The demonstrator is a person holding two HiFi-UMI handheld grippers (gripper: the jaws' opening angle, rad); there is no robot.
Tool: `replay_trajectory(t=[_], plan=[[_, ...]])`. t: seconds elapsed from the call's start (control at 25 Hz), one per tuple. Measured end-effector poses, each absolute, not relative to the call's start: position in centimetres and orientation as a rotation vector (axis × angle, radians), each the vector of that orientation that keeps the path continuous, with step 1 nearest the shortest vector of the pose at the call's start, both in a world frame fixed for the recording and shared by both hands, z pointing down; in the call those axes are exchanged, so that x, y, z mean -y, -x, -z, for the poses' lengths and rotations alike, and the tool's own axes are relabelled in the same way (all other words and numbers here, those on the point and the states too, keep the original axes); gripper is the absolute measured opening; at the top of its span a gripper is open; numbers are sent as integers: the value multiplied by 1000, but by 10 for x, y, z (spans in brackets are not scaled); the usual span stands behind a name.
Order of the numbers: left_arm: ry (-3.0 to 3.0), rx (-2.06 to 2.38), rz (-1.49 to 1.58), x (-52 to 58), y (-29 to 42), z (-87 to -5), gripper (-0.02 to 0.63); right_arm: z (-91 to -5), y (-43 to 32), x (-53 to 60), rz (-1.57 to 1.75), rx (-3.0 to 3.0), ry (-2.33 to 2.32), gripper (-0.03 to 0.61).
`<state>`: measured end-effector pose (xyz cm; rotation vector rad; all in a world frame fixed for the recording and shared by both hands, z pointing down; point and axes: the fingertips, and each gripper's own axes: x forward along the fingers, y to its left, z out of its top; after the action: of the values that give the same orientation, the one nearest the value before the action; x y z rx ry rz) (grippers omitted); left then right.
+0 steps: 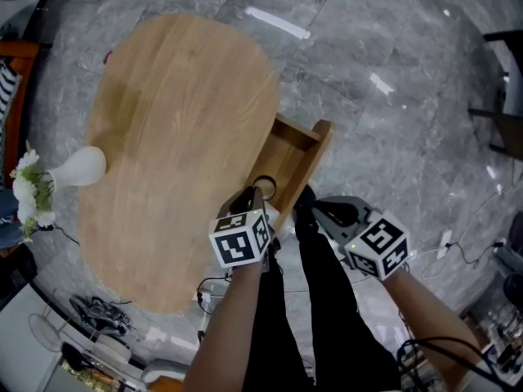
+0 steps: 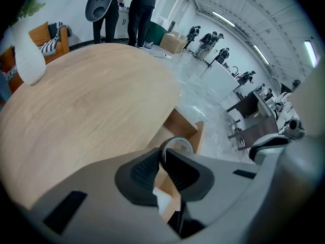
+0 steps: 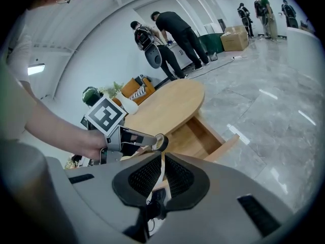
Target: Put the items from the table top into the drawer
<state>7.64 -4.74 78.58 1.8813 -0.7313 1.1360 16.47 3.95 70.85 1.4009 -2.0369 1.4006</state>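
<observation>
The left gripper [image 2: 162,159] has its fingers pinched on the wall of the tape [image 2: 177,144], and the ring juts past the fingertips. The open drawer [image 1: 317,155] lies just ahead of and below them, nearer this hand. The right gripper [image 3: 161,161] has its fingers almost together, beside it.

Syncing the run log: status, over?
Left gripper shut on tape roll, at open drawer. Right gripper shut on thin pale strip. Nothing blocks drawer.

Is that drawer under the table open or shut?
Open. The drawer juts out from the table's edge, and its wooden inside shows.
</observation>
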Motion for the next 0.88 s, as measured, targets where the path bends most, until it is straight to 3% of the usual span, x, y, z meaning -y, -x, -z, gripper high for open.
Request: replay_trajectory(t=[0.52, 0.88], plan=[[-1865, 717, -1165, 33, -94, -811, 73, -722, -188, -68, -1440, 2010, -1406, 42], [-1853, 750, -1150, 27, -85, -802, 59, -720, -194, -65, -1410, 2019, -1396, 43]])
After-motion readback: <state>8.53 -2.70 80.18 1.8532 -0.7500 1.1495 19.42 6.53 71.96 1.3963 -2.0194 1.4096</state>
